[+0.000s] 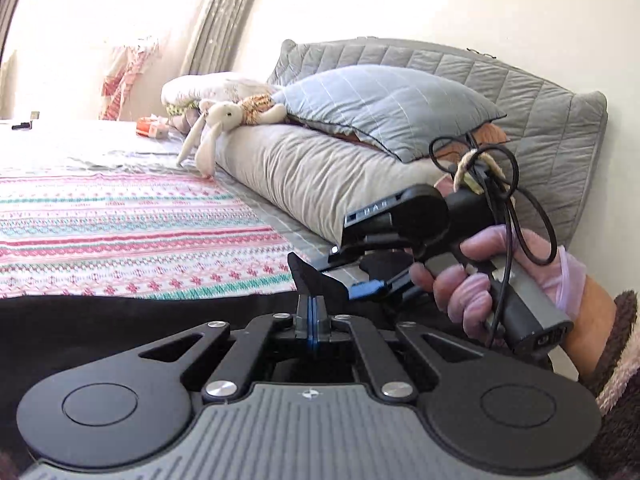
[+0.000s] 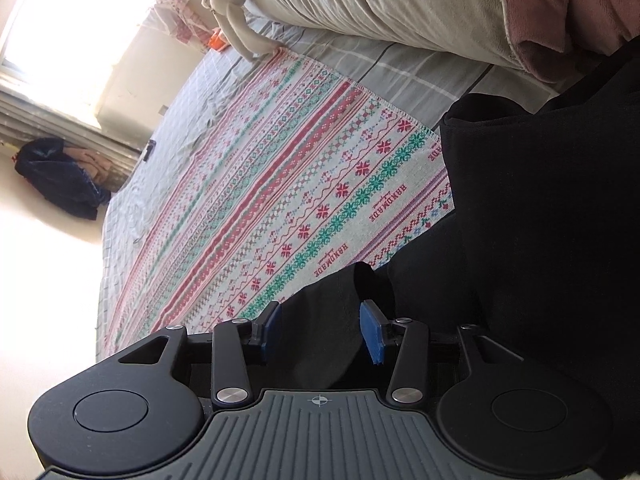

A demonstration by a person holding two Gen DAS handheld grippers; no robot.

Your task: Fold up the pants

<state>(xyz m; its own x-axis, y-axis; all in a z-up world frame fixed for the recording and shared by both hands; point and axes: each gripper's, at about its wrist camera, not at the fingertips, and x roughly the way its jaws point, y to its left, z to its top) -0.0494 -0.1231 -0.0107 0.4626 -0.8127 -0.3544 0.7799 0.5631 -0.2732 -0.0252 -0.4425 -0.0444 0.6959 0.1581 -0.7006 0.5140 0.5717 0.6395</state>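
The pants (image 2: 540, 240) lie dark and bunched on the striped blanket (image 2: 280, 184), at its near edge, on the side toward the pillows (image 1: 304, 172). This looks like an early step: getting hold of an edge before any fold is laid.

The right gripper (image 2: 320, 332) stands with its blue pads (image 2: 372, 332) apart, and a tongue of pants cloth sits between them, not yet pinched. The next move, I judge, is to close on that cloth.

The left gripper (image 1: 314, 312) has its fingers pressed together, low over the pants by the blanket's edge; whether cloth is caught between them I cannot tell. The gloved right hand (image 1: 472, 292) grips its handle just beside it
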